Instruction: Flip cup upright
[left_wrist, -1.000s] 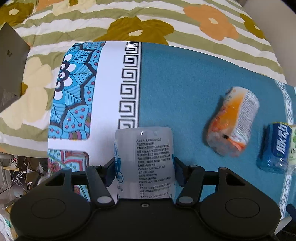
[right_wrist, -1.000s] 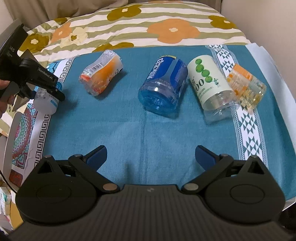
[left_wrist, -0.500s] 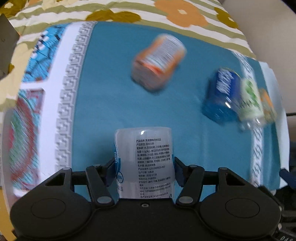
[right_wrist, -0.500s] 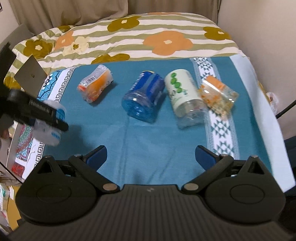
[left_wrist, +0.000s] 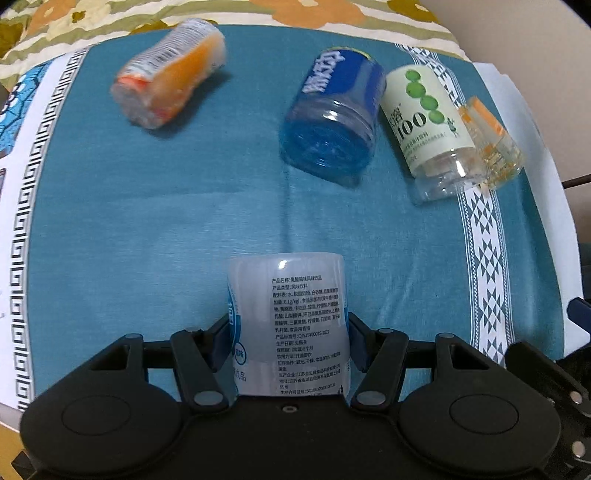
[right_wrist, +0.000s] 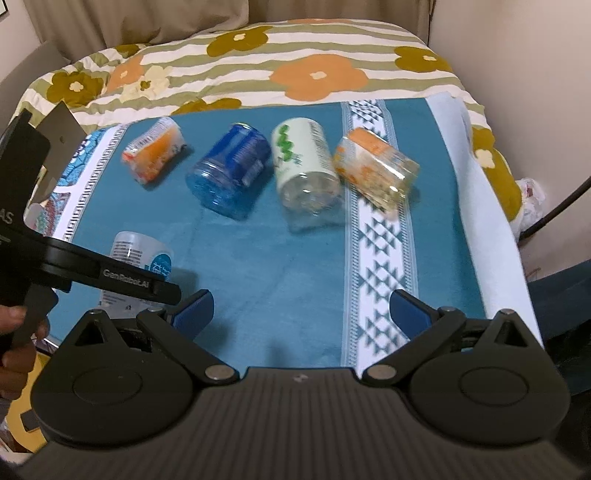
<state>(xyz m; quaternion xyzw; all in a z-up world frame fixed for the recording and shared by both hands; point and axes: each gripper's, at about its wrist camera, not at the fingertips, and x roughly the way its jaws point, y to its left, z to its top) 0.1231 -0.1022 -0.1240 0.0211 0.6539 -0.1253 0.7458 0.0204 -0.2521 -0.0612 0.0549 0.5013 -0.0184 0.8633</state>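
My left gripper (left_wrist: 288, 332) is shut on a frosted white cup (left_wrist: 290, 321) with a printed label, held upright over the teal cloth (left_wrist: 147, 221). In the right wrist view this cup (right_wrist: 138, 258) stands at the near left, with the left gripper (right_wrist: 110, 280) clamped across it. Other cups lie on their sides farther back: an orange one (left_wrist: 170, 74), a blue one (left_wrist: 332, 118), a green-dotted white one (left_wrist: 428, 122) and a clear orange one (left_wrist: 491, 147). My right gripper (right_wrist: 299, 306) is open and empty above the cloth's near edge.
A flowered, striped bedspread (right_wrist: 295, 62) lies beyond the cloth. A patterned white and blue border (left_wrist: 22, 184) runs along the cloth's left side. A beige wall (right_wrist: 517, 74) is at the right. A dark flat object (right_wrist: 59, 122) sits at the far left.
My left gripper swung right with the white cup, from the patterned border to the near-middle of the teal cloth. My right gripper pulled back and rose; the lying cups look farther away.
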